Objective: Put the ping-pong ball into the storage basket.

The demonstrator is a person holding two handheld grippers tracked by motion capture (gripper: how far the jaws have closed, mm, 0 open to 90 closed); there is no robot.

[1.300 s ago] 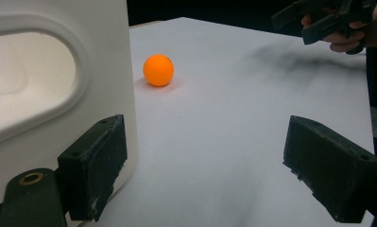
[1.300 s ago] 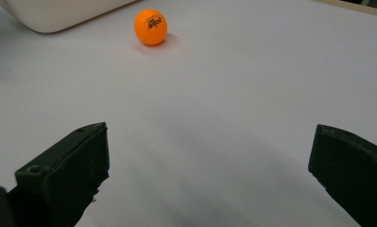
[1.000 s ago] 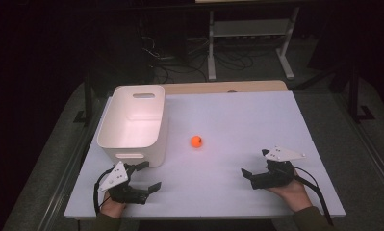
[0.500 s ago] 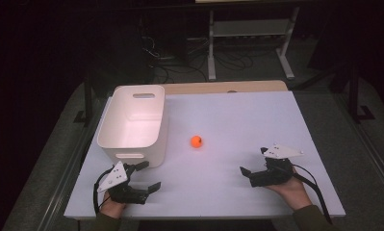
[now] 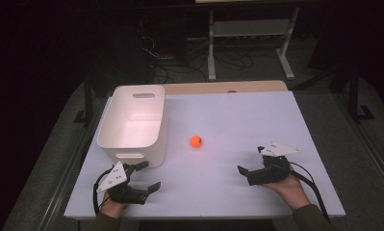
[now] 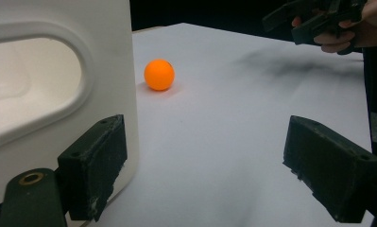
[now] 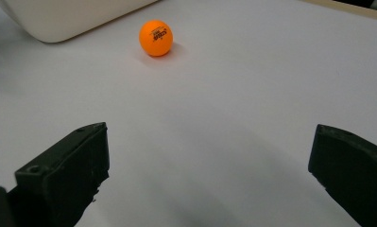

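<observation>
An orange ball [image 5: 196,141] lies on the white table [image 5: 237,115], just right of a white bin [image 5: 132,154]. My left gripper [image 5: 150,175] rests near the table's front left edge, close to the bin's front wall, open and holding nothing. In the left gripper view the ball [image 6: 159,74] sits beyond the bin's corner [image 6: 110,56], ahead of my open left gripper [image 6: 205,156]. My right gripper [image 5: 249,160] is held at the front right, open and pointed toward the ball. The right gripper view has the ball [image 7: 156,37] far ahead of the open right gripper [image 7: 209,151].
The bin [image 7: 72,14] has a handle slot [image 5: 144,96] and looks empty inside. A metal rack [image 5: 247,29] and cables stand on the dark floor behind the table. A wooden strip [image 5: 223,87] runs along the table's far edge.
My right gripper has edged slightly forward and up toward the ball. The left gripper, ball and bin have not moved.
</observation>
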